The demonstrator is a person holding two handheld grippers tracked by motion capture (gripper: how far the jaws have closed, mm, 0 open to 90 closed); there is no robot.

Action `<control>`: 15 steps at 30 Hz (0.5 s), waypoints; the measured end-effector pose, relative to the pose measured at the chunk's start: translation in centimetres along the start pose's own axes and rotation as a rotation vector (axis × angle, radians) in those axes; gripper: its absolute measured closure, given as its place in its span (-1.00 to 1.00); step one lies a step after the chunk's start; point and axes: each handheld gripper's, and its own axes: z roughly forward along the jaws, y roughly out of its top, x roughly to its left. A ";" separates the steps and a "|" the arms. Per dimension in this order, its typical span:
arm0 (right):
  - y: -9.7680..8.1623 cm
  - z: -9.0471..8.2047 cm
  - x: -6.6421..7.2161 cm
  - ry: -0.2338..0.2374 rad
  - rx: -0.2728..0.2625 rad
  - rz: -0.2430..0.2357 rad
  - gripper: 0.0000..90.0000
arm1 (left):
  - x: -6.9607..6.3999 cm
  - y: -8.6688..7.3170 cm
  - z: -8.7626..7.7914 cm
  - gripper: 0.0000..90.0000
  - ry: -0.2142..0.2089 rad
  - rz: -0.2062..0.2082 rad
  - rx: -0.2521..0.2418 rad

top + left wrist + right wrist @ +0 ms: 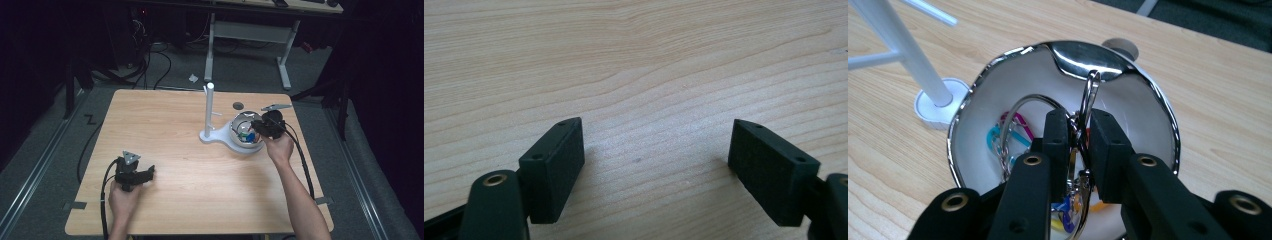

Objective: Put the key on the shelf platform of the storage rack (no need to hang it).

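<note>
Light wooden table (pixel 190 165) carries white post stand with short pegs (pixel 209 112); shiny chrome bowl (pixel 1158 107) sits beside its base. Right gripper (pixel 1079 132) dips inside bowl, clamped on silver metal key ring (pixel 1090 95) amid coloured clips, chain. Likely step: lifting ring out; next, hanging on peg needs tangle-free pull. Left gripper (pixel 656 160) spread wide, idle over bare wood.

Light wooden table (pixel 190 165), rounded corners, grain running across. On its right half: white stand (pixel 209 112) with upright post, and a shiny bowl (pixel 239 131) just beside the post. Small dark disc (pixel 238 105) lies behind the bowl.
</note>
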 end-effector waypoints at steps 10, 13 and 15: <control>-0.3 0.2 -0.3 0.003 0.023 0.018 0.31 | 0.0 0.0 0.0 -0.49 0.000 0.000 0.000; -0.5 -0.3 -0.4 0.016 -0.005 0.032 0.24 | 0.0 0.0 0.0 -0.49 0.001 0.000 0.000; -0.7 -0.8 -0.6 0.018 -0.020 0.045 0.19 | 0.0 0.0 0.0 -0.49 0.002 0.002 0.001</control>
